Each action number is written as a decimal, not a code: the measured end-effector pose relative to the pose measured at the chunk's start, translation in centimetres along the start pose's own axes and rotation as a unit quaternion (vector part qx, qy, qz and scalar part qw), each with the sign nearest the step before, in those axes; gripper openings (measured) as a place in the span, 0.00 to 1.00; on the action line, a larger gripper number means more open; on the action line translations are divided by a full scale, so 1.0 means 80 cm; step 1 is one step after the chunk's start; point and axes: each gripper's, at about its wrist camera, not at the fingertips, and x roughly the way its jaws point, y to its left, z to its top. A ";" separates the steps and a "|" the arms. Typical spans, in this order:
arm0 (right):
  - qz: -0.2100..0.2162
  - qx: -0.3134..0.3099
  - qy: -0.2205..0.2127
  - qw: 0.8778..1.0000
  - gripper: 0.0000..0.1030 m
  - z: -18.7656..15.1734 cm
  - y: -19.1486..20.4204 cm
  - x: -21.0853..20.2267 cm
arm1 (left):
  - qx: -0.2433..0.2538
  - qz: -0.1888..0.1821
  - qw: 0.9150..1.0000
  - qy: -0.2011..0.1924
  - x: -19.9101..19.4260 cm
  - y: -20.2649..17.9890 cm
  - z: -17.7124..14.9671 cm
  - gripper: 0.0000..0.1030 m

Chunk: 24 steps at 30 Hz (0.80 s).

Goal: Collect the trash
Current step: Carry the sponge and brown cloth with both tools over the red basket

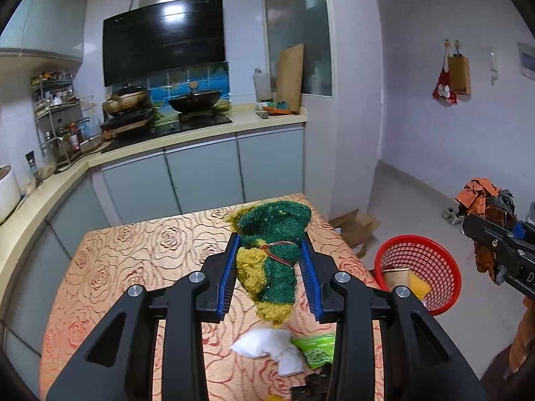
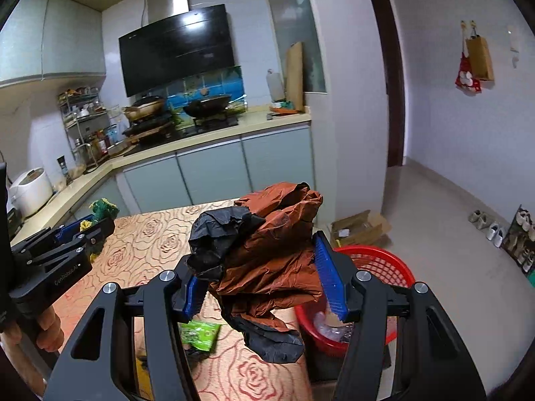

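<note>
While each hand-held gripper pinches trash, the left (image 1: pixel 271 260) a scouring pad (image 1: pixel 271 254) and the right (image 2: pixel 264 280) crumpled bags (image 2: pixel 267 250), they half-hide the red basket (image 2: pixel 388 260).

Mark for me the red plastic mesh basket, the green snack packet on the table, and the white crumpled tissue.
red plastic mesh basket (image 1: pixel 431 254): left wrist view, far inner mesh wall.
green snack packet (image 2: pixel 200 333): right wrist view, middle of the printed face.
white crumpled tissue (image 1: pixel 259 343): left wrist view, its broad upper lump.
</note>
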 end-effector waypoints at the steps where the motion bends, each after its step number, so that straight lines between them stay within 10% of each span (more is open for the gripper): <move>1: -0.004 0.001 0.000 1.000 0.54 0.000 -0.004 0.000 | 0.001 -0.004 1.000 0.001 0.002 -0.005 0.000 0.33; 24: -0.074 0.048 0.020 0.996 0.54 -0.023 -0.093 0.011 | 0.036 -0.102 0.994 0.033 0.061 -0.108 0.004 0.33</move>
